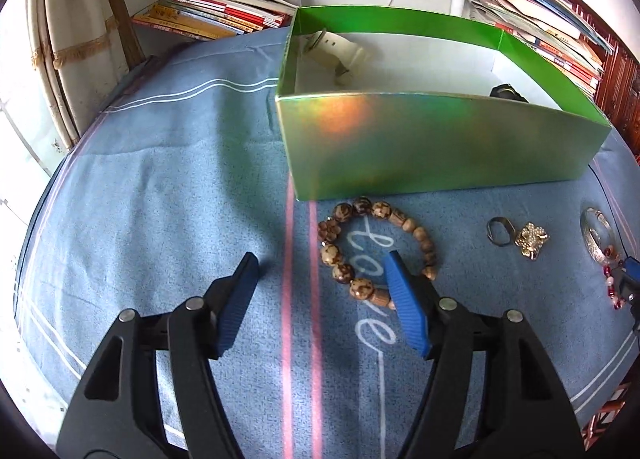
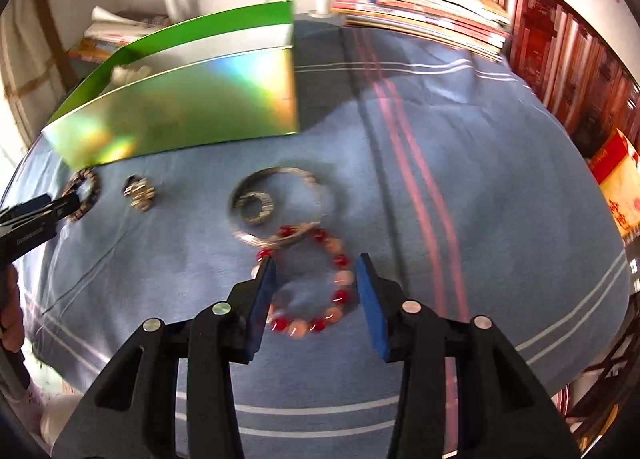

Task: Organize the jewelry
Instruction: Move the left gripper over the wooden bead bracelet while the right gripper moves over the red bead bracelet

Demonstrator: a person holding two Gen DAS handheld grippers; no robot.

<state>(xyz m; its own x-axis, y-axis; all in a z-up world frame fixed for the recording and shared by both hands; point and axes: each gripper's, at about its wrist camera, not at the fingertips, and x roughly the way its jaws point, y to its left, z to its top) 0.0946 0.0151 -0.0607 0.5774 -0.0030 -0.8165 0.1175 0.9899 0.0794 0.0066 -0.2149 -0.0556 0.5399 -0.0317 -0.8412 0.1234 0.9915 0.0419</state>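
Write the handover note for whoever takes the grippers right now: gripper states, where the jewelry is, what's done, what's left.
Left gripper: open, holding nothing, low over the brown bead bracelet, one finger over its right side.
Right gripper: open, holding nothing, fingers either side of the red and pink bead bracelet.
Green box: open, at the back of the blue cloth; a white watch and a dark item lie inside.
Still on the cloth: both bracelets, small ring, gold brooch, silver bangle.
Left: grip each piece and put it in the box.
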